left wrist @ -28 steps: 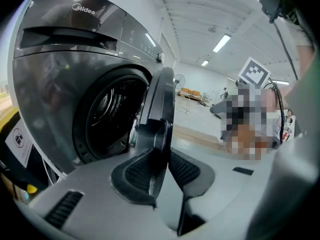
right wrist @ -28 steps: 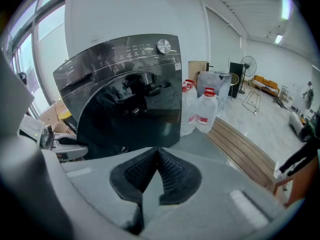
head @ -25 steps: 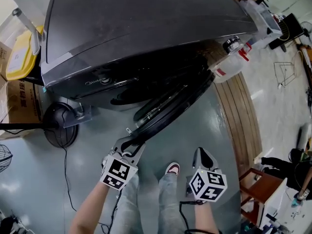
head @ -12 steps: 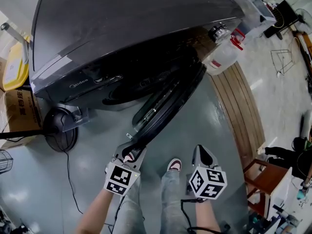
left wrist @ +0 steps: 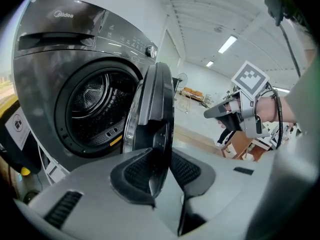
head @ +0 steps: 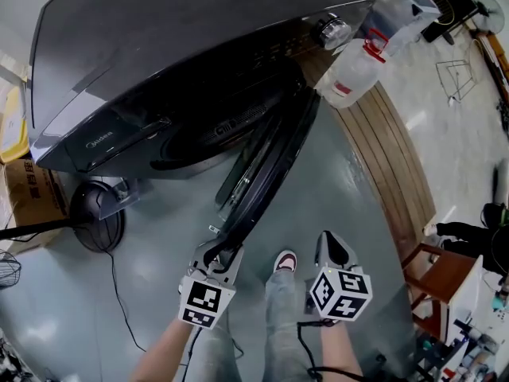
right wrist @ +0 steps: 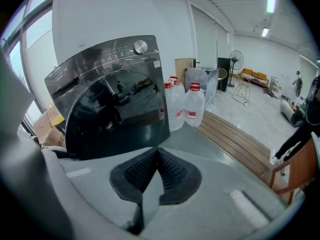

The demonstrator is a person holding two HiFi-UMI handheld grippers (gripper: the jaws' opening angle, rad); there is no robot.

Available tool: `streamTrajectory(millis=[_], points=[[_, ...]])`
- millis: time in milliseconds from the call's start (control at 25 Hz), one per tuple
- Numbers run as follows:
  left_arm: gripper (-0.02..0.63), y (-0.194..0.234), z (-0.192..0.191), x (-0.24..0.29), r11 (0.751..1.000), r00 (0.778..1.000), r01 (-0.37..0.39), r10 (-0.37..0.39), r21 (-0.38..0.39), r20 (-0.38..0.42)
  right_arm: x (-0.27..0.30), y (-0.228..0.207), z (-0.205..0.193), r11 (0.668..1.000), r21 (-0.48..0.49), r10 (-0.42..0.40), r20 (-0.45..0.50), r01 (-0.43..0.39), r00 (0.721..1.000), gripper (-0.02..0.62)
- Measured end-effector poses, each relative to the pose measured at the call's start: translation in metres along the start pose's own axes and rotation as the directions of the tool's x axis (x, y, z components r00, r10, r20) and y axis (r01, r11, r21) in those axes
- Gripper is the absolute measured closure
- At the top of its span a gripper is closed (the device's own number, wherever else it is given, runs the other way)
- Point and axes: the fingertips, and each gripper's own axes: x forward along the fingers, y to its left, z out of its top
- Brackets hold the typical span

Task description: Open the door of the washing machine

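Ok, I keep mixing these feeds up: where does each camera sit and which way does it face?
Head view: on the person's head, looking steeply down at the washing machine, its open door, forearms, legs, left gripper and right gripper.
Left gripper view: on the left gripper, facing the drum; its jaws, just opening further, have the door's edge between them; right gripper shows.
Right gripper view: on the right gripper, facing the door's outer face; jaws together, empty.
Shared: all three show the door.

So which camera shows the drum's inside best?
The left gripper view: it looks straight into the drum, perforated wall and all. The head view catches only a dark sliver of it from above. In the right gripper view the door hides it.
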Motion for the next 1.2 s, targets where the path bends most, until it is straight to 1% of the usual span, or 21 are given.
streamTrajectory(millis=[400,840,1000,1200], points=[[0.503,-0.023,0.000,0.007,1.000,0.999,0.015,-0.016,-0.005,-0.029,-0.014,-0.029,-0.012,0.998,0.044,-0.040,-0.008,0.041,0.999,0.591],[0.500,-0.043,-0.003,0.016,0.999,0.998,0.021,-0.023,-0.030,-0.061,-0.021,-0.047,-0.023,0.993,0.087,-0.080,-0.003,0.080,0.997,0.591],[0.498,-0.052,-0.004,0.020,0.999,0.998,0.019,-0.021,-0.032,-0.067,-0.030,-0.055,-0.028,0.988,0.111,-0.110,0.006,0.109,0.994,0.591],[0.494,-0.067,-0.006,0.026,1.000,0.994,0.031,-0.031,-0.001,-0.103,-0.053,-0.067,-0.033,0.970,0.175,-0.174,0.027,0.167,0.984,0.591]])
